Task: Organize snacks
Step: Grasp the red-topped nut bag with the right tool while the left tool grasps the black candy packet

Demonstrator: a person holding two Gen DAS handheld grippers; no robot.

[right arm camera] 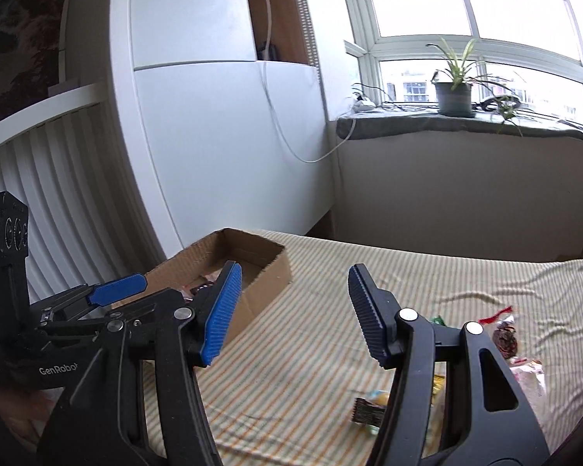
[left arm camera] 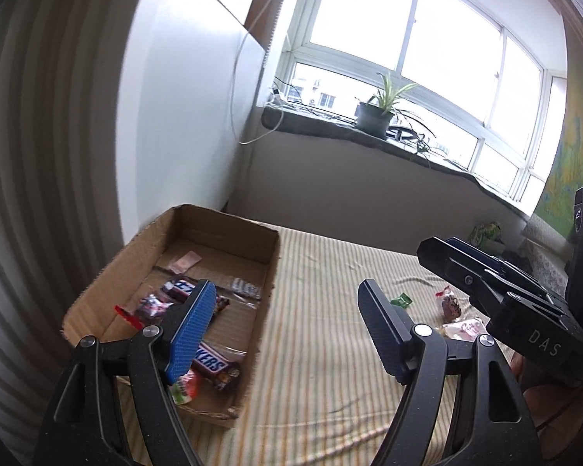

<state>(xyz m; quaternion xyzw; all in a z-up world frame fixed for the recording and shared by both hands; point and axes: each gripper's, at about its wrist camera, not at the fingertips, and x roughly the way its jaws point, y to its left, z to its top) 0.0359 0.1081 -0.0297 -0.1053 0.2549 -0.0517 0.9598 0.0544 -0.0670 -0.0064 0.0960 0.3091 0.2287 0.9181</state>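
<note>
Cardboard box (left arm camera: 144,256): matt brown corrugated board, rough torn edges. Snack bars (left arm camera: 210,365): glossy plastic film wrappers. Bedsheet (left arm camera: 330,349): striped woven cloth, matt, lightly creased. Left gripper (left arm camera: 287,334): matt black plastic, ribbed blue rubbery pads (left arm camera: 190,330), shiny metal pivot pins.

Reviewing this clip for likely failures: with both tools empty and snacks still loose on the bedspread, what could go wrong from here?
1. The left tool and right tool are close together, so they may collide when either swings between snacks and the cardboard box.
2. The striped bedspread is soft and wrinkled, so a small piece like the green candy could sink or slide away instead of being pinched.
3. The box walls look low; a snack dropped near the rim might land outside.
</note>
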